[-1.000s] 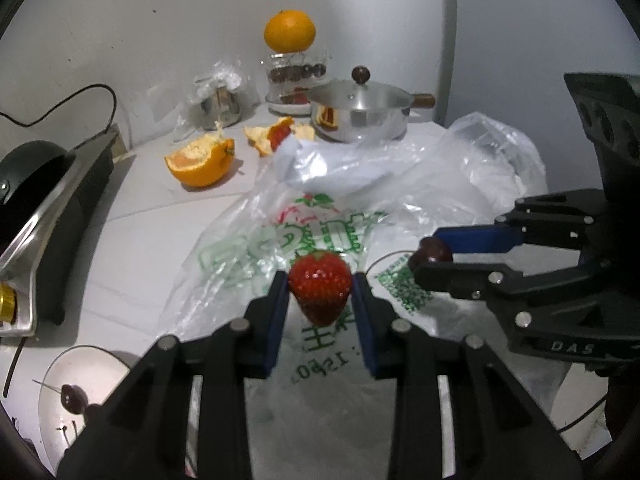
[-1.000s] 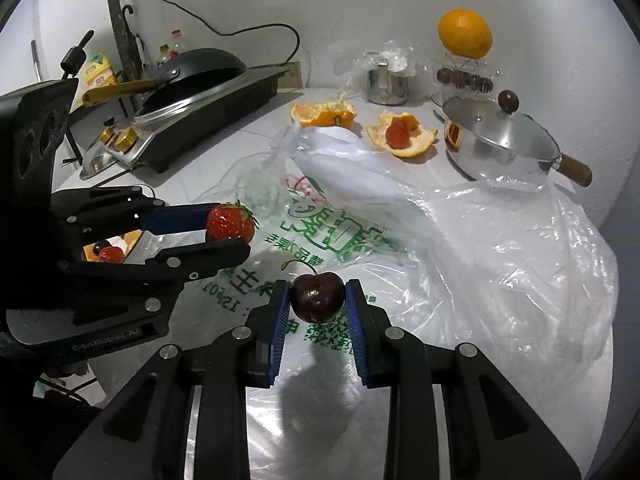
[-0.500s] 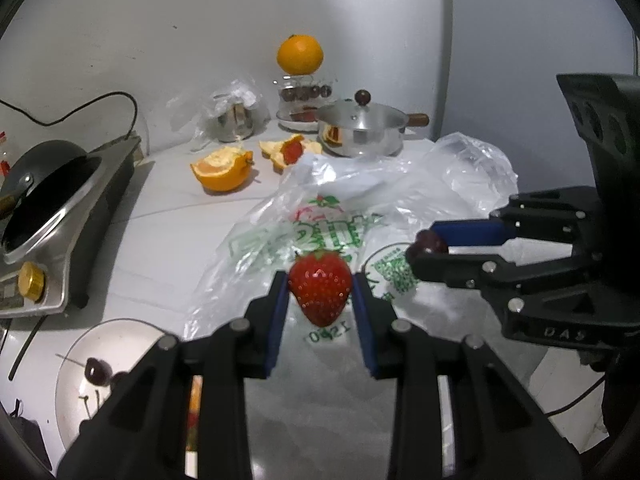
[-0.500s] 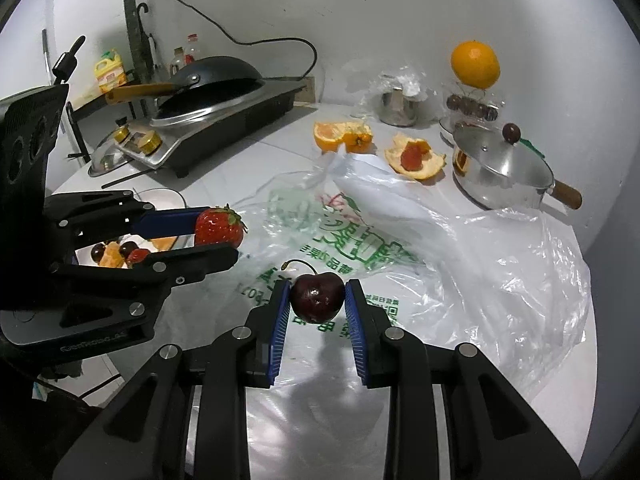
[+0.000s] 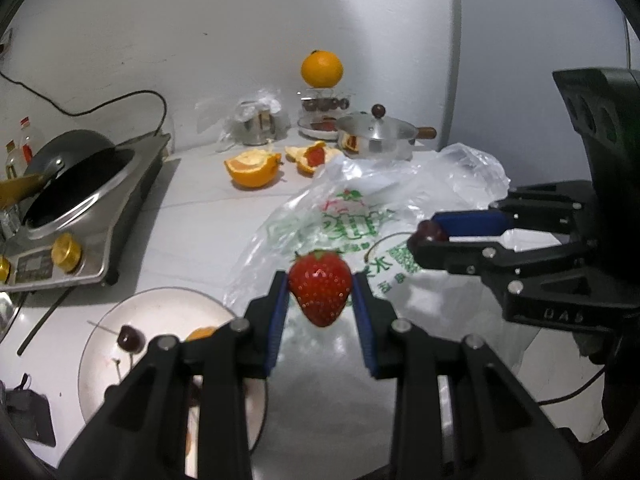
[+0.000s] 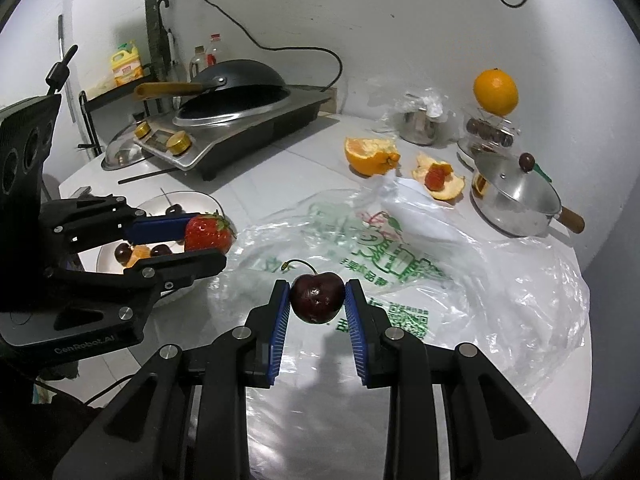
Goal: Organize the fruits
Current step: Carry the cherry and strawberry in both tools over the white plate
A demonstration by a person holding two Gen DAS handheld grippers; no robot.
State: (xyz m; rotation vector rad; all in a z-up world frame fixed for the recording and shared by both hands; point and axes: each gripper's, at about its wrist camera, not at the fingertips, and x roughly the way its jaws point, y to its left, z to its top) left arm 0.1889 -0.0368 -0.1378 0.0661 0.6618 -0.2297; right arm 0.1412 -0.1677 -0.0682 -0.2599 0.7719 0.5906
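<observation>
Carrying fruit in both grippers at once is where the trouble lies. At about nine o'clock from the pinched fruit sits the plate (image 6: 200, 200), already bearing cherries and an orange piece; that crowding means a berry dropped carelessly could roll off the rim or knock a cherry over the edge onto the counter. Next comes the left gripper (image 5: 320, 300), clenched on the strawberry (image 5: 320, 292), which hangs point-down between the blue pads (image 5: 278, 320), above the plastic bag (image 5: 360, 216) and just to the three-o'clock side of the plate. Soft flesh is the worry here: too hard a squeeze would bruise it, while a loose one could let the tapering berry slide down and out. At three o'clock of that, the right gripper (image 6: 317, 300) grasps the cherry (image 6: 317, 297), round and glossy, stem curling up toward eleven o'clock; held across its widest part, it could squirt free if the pads shift. Both fruits hover near each other over the crinkled bag, so the two tools may collide if they head for the plate together, and anything that falls on the slick film would likely skid. Farther at one o'clock, the whole orange (image 6: 496, 92) perched on a jar looks precarious, though it is well apart from both grippers.
</observation>
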